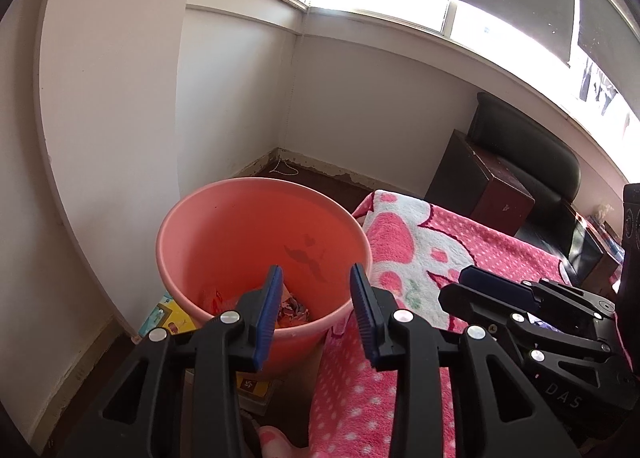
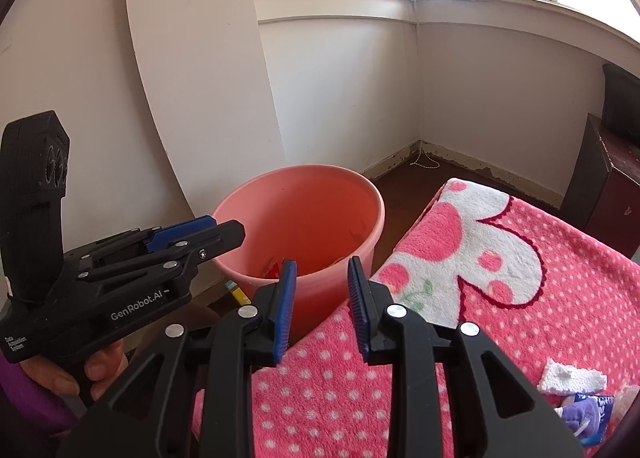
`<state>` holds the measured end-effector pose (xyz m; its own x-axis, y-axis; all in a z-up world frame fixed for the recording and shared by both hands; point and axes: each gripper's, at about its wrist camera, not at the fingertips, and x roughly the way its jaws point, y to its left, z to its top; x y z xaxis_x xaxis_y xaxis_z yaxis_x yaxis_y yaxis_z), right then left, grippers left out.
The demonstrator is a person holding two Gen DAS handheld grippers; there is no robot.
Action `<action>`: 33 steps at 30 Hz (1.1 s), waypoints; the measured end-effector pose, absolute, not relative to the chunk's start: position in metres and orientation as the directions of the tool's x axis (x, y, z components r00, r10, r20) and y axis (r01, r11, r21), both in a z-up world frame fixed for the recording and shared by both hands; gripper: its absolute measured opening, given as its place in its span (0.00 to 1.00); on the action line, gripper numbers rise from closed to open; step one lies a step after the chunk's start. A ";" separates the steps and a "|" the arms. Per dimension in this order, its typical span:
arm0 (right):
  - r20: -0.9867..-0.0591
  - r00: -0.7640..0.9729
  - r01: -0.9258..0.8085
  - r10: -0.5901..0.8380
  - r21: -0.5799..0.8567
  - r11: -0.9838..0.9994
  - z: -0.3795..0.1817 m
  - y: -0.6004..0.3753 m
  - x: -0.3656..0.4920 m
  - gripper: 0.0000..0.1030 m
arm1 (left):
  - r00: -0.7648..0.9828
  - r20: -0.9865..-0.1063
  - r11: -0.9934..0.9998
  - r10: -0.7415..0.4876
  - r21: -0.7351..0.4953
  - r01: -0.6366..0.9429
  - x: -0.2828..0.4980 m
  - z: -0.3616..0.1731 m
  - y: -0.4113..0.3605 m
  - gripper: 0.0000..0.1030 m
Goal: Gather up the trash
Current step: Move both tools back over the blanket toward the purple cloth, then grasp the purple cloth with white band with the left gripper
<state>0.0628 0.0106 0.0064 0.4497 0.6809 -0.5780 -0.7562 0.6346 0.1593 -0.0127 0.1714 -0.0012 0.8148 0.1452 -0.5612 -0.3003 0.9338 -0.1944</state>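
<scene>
A pink plastic bin [image 1: 224, 225] stands on the floor beside a surface covered by a pink dotted blanket [image 1: 472, 242]. Crumpled wrappers [image 1: 294, 308] lie at its bottom. My left gripper [image 1: 316, 298] is open and empty above the bin's near rim. It shows from the side in the right wrist view [image 2: 224, 232]. My right gripper [image 2: 322, 286] is open and empty over the blanket's edge [image 2: 320, 386], next to the bin [image 2: 320, 193]. White tissue [image 2: 572, 378] and a purple packet [image 2: 588, 414] lie on the blanket at the right.
A white curved board [image 1: 112, 97] leans on the wall behind the bin. A yellow book [image 1: 168, 318] lies on the floor by the bin. A dark box [image 1: 480, 177] and a black chair [image 1: 528, 137] stand at the far right under the window.
</scene>
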 end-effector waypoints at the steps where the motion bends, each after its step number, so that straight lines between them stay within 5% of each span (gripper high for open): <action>1: -0.578 0.455 -0.750 0.677 0.161 0.641 0.006 0.004 0.062 0.26 | 0.816 -0.561 0.938 0.138 -0.190 -0.289 -0.011 -0.001 0.167 0.33; 33: -0.643 0.646 -0.383 0.411 0.192 0.903 -0.037 -0.207 0.051 0.26 | 0.734 -0.640 0.972 -0.227 -0.103 0.211 0.027 -0.026 -0.004 0.41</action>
<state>0.0514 -0.2066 -0.0366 0.6458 0.4111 -0.6434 -0.3835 0.9033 0.1923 0.0273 -0.0041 -0.0257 0.7338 -0.2274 -0.6402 0.2111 0.9720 -0.1033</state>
